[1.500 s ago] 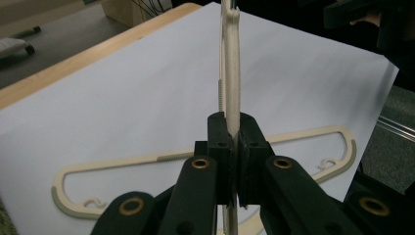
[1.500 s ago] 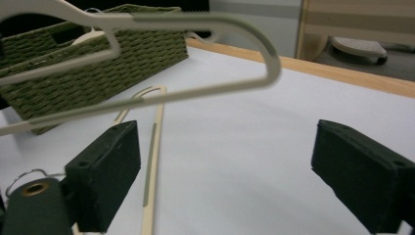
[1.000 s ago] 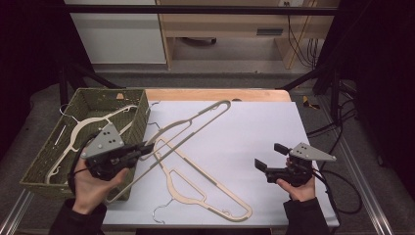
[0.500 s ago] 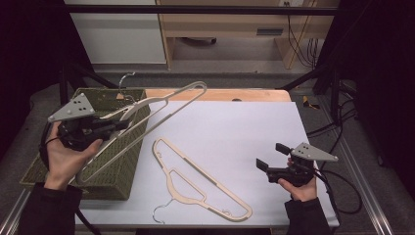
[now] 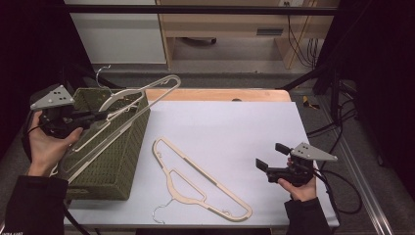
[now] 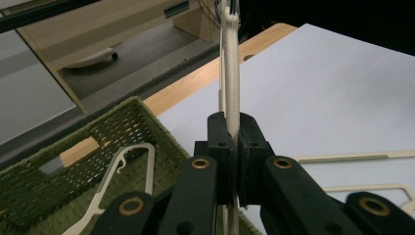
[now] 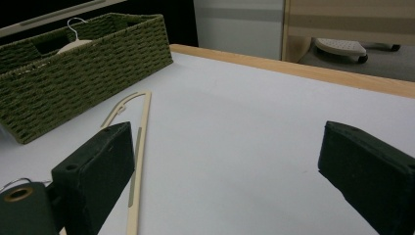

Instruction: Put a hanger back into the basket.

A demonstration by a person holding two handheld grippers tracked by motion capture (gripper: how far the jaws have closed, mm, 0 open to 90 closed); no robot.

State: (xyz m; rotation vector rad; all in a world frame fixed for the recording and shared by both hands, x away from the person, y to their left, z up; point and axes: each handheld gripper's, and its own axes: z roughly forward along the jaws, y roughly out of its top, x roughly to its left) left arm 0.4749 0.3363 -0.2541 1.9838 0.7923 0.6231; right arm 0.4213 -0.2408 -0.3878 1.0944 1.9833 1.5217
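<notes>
Hanger number one [image 5: 128,100] is pinched right in the left gripper [image 5: 93,116], whose black jaws are clamped tight on its cream bar, and in the left gripper view that hanger [image 6: 231,73] runs edge-on straight up and away from the pads! It's lifted off the surface, hanging above the green woven basket [image 5: 117,161] that sits directly under the gripper, and just below the jaws another hanger [image 6: 122,166] lies inside the basket; how many more are in there is hard to say from here. Beyond the gripper's tips the held hanger slants out over the basket's far rim toward the white table [image 5: 230,127]. Over to the right gripper [image 5: 268,157]: jaws spread wide, nothing between them, poised low above the table. Just ahead of it and to its left lies a second hanger [image 5: 195,181], flat on the white top, well apart from its pads.
</notes>
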